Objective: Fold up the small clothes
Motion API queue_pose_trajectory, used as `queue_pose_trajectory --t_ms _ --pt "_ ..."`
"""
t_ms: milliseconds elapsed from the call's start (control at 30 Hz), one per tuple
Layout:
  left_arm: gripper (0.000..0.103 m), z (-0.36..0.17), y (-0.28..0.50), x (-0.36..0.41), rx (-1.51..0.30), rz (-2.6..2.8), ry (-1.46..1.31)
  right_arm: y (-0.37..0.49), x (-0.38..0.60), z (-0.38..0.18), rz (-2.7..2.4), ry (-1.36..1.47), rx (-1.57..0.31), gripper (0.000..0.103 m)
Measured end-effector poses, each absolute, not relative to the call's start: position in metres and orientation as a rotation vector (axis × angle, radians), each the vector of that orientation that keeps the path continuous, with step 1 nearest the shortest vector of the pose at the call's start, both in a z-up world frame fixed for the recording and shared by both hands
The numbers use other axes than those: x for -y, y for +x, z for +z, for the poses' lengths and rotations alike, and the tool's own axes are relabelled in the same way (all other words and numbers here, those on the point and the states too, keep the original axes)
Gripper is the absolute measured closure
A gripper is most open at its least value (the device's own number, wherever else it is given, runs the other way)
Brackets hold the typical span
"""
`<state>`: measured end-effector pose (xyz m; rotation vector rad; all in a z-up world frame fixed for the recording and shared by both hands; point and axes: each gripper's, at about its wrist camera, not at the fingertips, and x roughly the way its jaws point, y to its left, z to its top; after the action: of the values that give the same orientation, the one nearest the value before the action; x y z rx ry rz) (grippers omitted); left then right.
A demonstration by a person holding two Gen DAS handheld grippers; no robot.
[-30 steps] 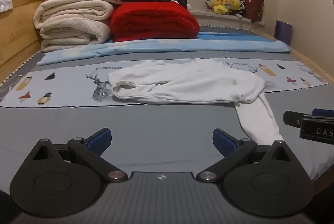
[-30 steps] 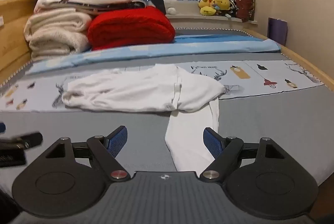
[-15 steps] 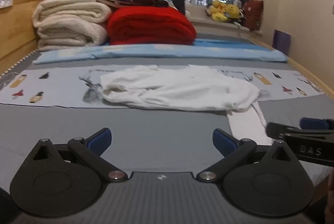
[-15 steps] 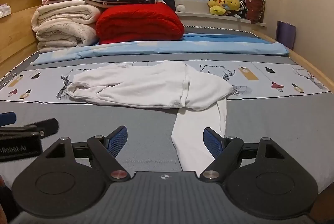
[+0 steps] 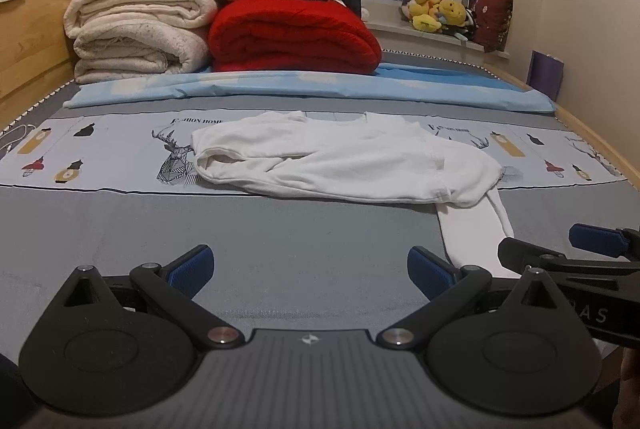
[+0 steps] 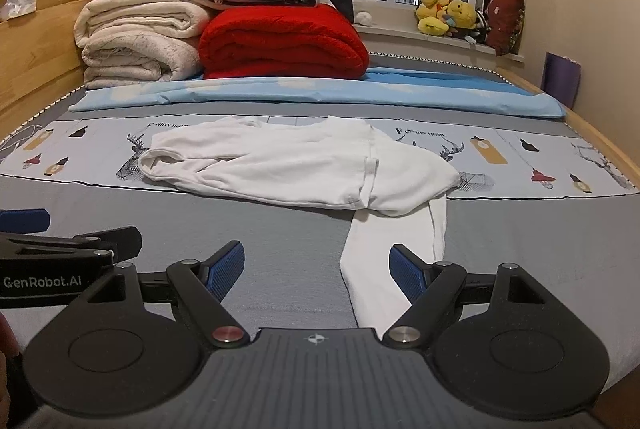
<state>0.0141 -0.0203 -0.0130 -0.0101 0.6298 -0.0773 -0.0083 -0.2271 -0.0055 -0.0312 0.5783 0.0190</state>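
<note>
A small white long-sleeved garment [image 5: 344, 161] lies crumpled across the bed, also in the right wrist view [image 6: 296, 165]. One white sleeve [image 5: 476, 233] trails toward me, seen too in the right wrist view [image 6: 392, 257]. My left gripper [image 5: 310, 269] is open and empty, low over the grey sheet, short of the garment. My right gripper [image 6: 318, 267] is open, with the sleeve's end lying between its fingers near the right fingertip [image 6: 408, 271]. The right gripper also shows at the left wrist view's right edge [image 5: 568, 257].
A stack of folded cream blankets [image 5: 136, 29] and a red blanket [image 5: 292, 37] sit at the back of the bed, with a blue sheet [image 5: 304, 87] in front. The wooden bed frame [image 5: 32, 29] runs on the left. Plush toys [image 5: 436, 13] sit on the windowsill.
Both grippers have drifted a little over the bed and stayed open. The right gripper now reaches further into the left wrist view. The garment has not moved.
</note>
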Motion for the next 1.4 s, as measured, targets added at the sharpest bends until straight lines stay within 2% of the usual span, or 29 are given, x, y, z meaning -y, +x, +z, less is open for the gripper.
queue_pose_trajectory --t_ms 967,1033,1100,1167,1200,1267,1300,1367,1400 --pt "0.000 -0.011 0.012 0.017 -0.618 -0.070 -0.020 -0.007 0.221 -0.004 0.018 -0.053 -0.568 0.023" --pt "0.000 -0.010 0.013 0.014 -0.608 -0.066 -0.031 -0.008 0.223 -0.001 0.006 -0.052 -0.556 0.026" --pt "0.006 -0.009 0.014 0.011 -0.600 -0.063 -0.037 -0.007 0.230 0.006 -0.001 -0.016 -0.549 0.030" --pt "0.019 -0.010 0.016 0.009 -0.602 -0.060 -0.034 -0.001 0.244 0.023 0.000 0.009 -0.528 0.037" --pt "0.021 -0.010 0.018 0.008 -0.608 -0.060 -0.035 0.001 0.248 0.029 0.000 0.008 -0.517 0.041" --pt "0.037 -0.013 0.022 0.008 -0.624 -0.060 -0.024 0.008 0.263 0.049 0.006 -0.010 -0.458 0.043" --pt "0.041 -0.014 0.025 0.008 -0.636 -0.060 -0.013 0.013 0.271 0.057 0.006 -0.026 -0.430 0.047" --pt "0.064 -0.018 0.031 0.009 -0.659 -0.053 0.002 0.028 0.293 0.068 -0.014 -0.056 -0.389 0.054" --pt "0.070 -0.021 0.035 0.010 -0.670 -0.057 0.010 0.033 0.303 0.067 -0.024 -0.057 -0.383 0.060"
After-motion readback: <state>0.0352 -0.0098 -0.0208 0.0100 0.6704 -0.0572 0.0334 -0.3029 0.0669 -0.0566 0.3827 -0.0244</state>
